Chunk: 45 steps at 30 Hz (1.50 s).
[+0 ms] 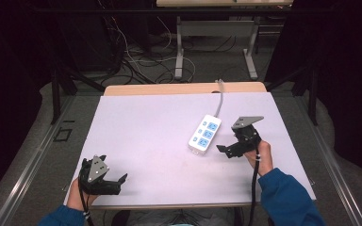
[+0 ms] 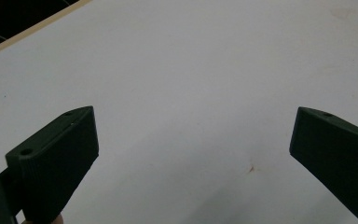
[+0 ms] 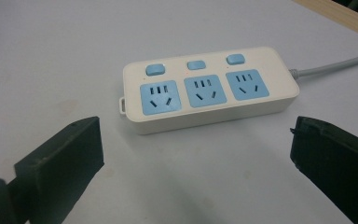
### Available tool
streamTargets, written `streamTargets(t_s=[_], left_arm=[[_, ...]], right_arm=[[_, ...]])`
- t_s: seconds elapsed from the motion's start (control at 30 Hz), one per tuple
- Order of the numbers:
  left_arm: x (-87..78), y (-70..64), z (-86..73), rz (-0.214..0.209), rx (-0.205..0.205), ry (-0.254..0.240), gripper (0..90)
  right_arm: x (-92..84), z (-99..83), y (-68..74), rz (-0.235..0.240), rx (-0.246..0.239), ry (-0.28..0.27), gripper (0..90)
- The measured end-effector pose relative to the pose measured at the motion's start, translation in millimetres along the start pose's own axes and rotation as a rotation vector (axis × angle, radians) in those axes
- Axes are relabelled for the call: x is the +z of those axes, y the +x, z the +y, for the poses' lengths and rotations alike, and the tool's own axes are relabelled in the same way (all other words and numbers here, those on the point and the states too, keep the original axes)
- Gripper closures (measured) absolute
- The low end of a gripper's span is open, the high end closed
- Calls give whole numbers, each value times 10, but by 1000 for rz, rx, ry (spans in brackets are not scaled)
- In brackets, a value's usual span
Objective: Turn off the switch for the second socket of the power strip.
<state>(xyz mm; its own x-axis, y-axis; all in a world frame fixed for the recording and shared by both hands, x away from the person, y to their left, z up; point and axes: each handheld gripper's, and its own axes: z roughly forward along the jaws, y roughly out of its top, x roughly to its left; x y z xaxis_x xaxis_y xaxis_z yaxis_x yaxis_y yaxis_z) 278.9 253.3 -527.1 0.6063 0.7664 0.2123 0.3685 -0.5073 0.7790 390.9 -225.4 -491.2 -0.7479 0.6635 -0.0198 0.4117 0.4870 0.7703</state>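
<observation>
The power strip (image 1: 205,133) lies flat on the white tabletop (image 1: 146,136), right of the middle and angled, its grey cable (image 1: 220,96) running off over the far edge. Bare tabletop surrounds it on every side, with the widest open stretch to its left. The right claw (image 1: 222,149) sits just to the strip's near right, held low in the person's right hand (image 1: 258,153), its jaws spread wide and holding nothing, not touching the strip. The left claw (image 1: 118,181) is well apart, at the near left corner close to the near edge, also spread and empty.

The right gripper view brings out what the high view blurs: the power strip (image 3: 209,88) has three blue sockets, each with its own blue switch (image 3: 196,65), and clear tabletop between it and the jaws. The left gripper view looks between the left claw (image 2: 193,140) out across plain white tabletop (image 2: 191,70), with a faint brown mark (image 2: 251,168) near the jaws and the wooden far edge at the top left.
</observation>
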Motion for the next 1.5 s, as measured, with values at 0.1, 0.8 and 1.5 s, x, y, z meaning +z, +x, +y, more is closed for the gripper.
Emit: streamTargets(t_s=[0.1, 0.8, 1.5], left_arm=[[6, -5, 5, -3, 0, -3, 11], [1, 10, -3, -6, -5, -3, 9], [25, 7, 1, -3, -2, 6, 7]], right_arm=[[53, 43, -7, 2, 0, 5, 22], [217, 235, -134, 6, 16, 7, 9], [462, 398, -266, 10, 24, -8, 0]])
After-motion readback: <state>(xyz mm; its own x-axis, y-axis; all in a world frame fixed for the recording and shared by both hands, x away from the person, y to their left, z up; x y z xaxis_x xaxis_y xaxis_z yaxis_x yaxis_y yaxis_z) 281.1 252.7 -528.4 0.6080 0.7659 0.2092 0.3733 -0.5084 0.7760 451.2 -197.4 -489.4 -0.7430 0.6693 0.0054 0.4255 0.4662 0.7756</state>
